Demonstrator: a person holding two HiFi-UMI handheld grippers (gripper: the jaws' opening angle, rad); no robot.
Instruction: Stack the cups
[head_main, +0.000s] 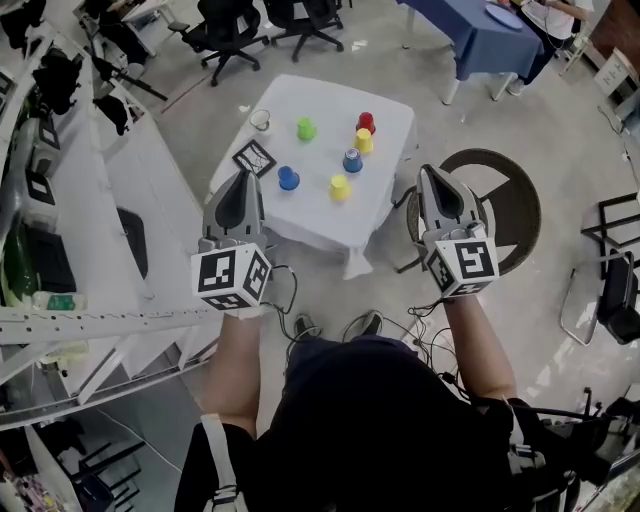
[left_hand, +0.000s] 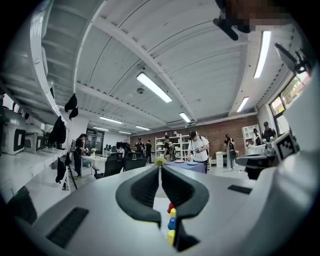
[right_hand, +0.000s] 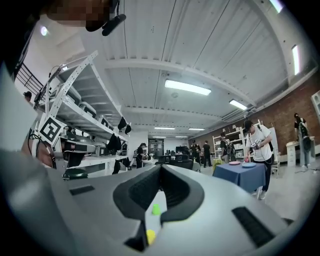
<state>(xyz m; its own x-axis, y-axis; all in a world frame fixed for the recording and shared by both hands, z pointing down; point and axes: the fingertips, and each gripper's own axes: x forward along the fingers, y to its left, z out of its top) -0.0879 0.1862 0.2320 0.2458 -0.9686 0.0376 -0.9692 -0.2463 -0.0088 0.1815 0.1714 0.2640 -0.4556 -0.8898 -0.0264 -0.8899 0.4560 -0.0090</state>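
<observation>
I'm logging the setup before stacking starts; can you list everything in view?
Table: one, white-clothed, centre ahead.
Green cup: one, green, table's far side.
Red cup: one, red, far right, beside a yellow.
Yellow cups: two, yellow, right half.
Blue cups: two, blue, middle and near left.
Marker card: one, black-and-white, left edge.
Round seat: one, dark, right of table.
Left gripper: one, grey, shut, empty.
Right gripper: one, grey, shut, empty.

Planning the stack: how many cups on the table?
6 cups: green far left, red far right, yellow beside it, grey-blue centre, blue near left, second yellow nearest.
</observation>
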